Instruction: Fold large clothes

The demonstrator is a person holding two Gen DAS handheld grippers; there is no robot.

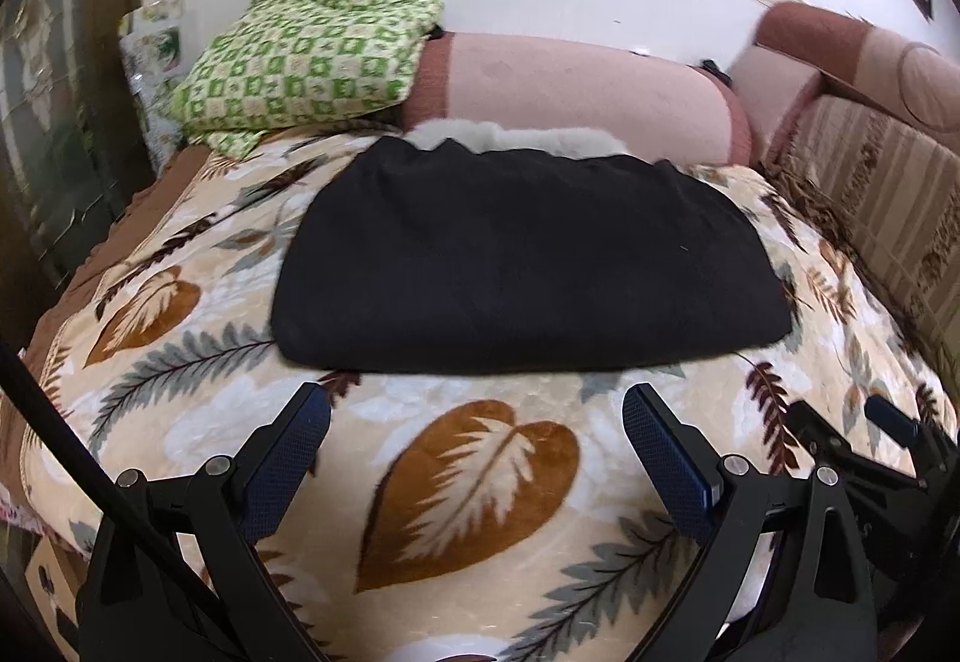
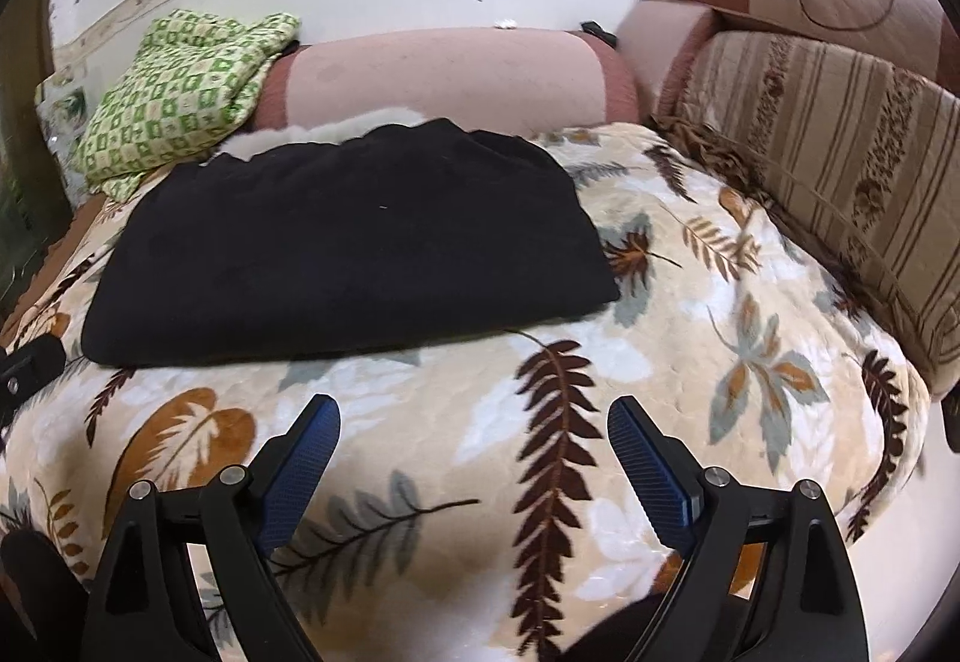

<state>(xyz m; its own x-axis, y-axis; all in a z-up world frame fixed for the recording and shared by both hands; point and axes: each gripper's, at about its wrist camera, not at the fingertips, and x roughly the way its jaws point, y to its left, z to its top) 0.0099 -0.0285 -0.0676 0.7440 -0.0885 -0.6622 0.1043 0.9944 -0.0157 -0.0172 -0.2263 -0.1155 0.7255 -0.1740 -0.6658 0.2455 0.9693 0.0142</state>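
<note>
A folded black fleece garment with a white fluffy edge lies flat on the leaf-patterned plush blanket covering the bed. The left gripper and right gripper hover near it, jaws spread wide, holding nothing.

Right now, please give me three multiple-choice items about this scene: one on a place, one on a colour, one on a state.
1. Where does the black garment lie?
A. on the leaf blanket
B. on the floor
C. over the striped cushion

2. What colour is the checked cloth at the far left?
A. red
B. green and cream
C. blue

3. How are the two grippers?
A. both shut on the garment
B. one open, one shut
C. both open and empty

Answers:
1 A, it rests flat on the blanket.
2 B, the squares are green on cream.
3 C, the left gripper and the right gripper have spread fingers with nothing between them.
</note>
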